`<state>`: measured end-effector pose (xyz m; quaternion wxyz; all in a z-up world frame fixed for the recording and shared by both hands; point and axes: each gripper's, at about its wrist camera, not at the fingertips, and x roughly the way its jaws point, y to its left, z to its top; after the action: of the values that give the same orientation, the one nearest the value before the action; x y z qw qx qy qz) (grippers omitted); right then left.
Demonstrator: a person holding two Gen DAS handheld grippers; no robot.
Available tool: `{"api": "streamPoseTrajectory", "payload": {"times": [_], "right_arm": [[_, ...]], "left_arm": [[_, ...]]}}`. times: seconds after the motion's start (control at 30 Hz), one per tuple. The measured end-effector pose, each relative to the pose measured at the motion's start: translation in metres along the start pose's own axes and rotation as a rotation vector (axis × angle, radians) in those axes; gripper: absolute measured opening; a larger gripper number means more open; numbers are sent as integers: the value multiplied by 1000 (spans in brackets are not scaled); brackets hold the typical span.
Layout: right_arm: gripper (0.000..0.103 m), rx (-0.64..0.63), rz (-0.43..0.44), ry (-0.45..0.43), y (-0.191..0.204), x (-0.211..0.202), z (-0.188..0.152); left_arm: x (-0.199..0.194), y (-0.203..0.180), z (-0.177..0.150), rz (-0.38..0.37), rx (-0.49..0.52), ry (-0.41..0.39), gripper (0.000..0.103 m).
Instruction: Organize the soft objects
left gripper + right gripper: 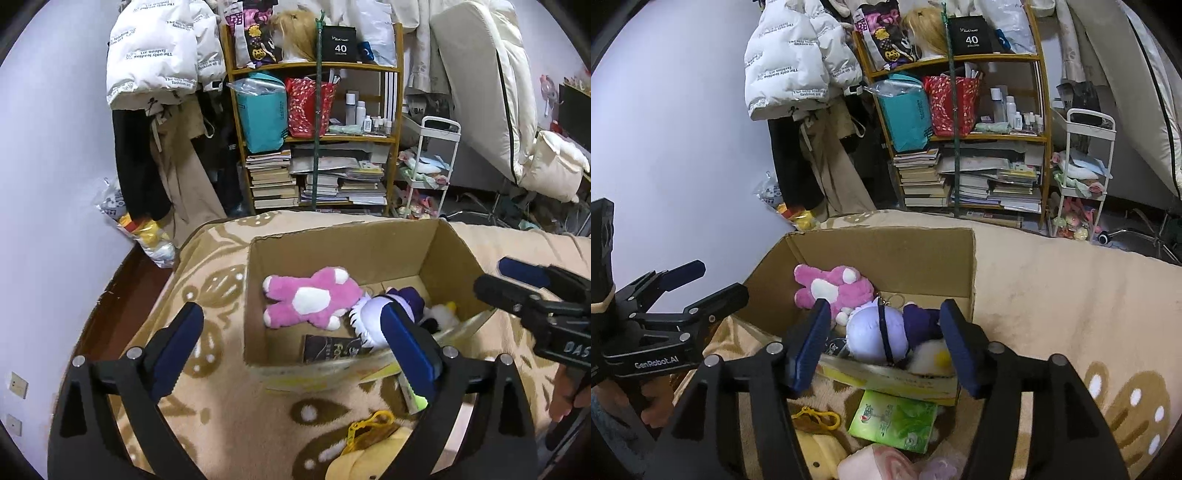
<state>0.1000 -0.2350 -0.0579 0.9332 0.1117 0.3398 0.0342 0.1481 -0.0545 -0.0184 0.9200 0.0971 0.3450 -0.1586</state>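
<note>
An open cardboard box (369, 240) (886, 243) sits on a beige patterned blanket. Inside lie a pink and white plush (310, 297) (831, 288), a white and purple plush doll (373, 314) (879, 332) and a small white and yellow plush (441, 312) (932, 358). My left gripper (291, 343) is open and empty, above the box's near wall. My right gripper (882, 343) is open and empty, above the doll at the box's near edge. A yellow plush with a yellow clip (365, 443) (816, 435) and a pink soft item (875, 463) lie on the blanket in front of the box.
A green tissue pack (894, 421) lies beside the box's near wall. A dark booklet (328, 349) lies in the box. Behind stand a cluttered wooden shelf (314, 136), hanging coats (159, 110), a white trolley (432, 162) and a mattress (487, 92). The blanket's left edge drops to the floor (125, 295).
</note>
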Motion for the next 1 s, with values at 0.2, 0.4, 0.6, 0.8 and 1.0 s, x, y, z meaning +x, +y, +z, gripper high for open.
{"api": "streamPoseTrajectory", "payload": {"times": [0.2,0.4,0.6,0.8,1.0], "right_arm": [[93,41,-46,-14,-6,-21,-4],[102,81,-90,6,-12,-39,-13],[103,128,-114,48,-15,-54,-25],[103,147,-131,76,-14,-66,-38],[103,160,-144,98,-14,-69,-48]], "left_arm": [[-21,-1,-14,1,3,16,97],[-37,-2,-25,-25,-12,72,97],[-48,1,-39,-28,-28,111,97],[-52,-4,-52,-12,-9,135,97],[-52,-10,-67,-23,-17,179,97]]}}
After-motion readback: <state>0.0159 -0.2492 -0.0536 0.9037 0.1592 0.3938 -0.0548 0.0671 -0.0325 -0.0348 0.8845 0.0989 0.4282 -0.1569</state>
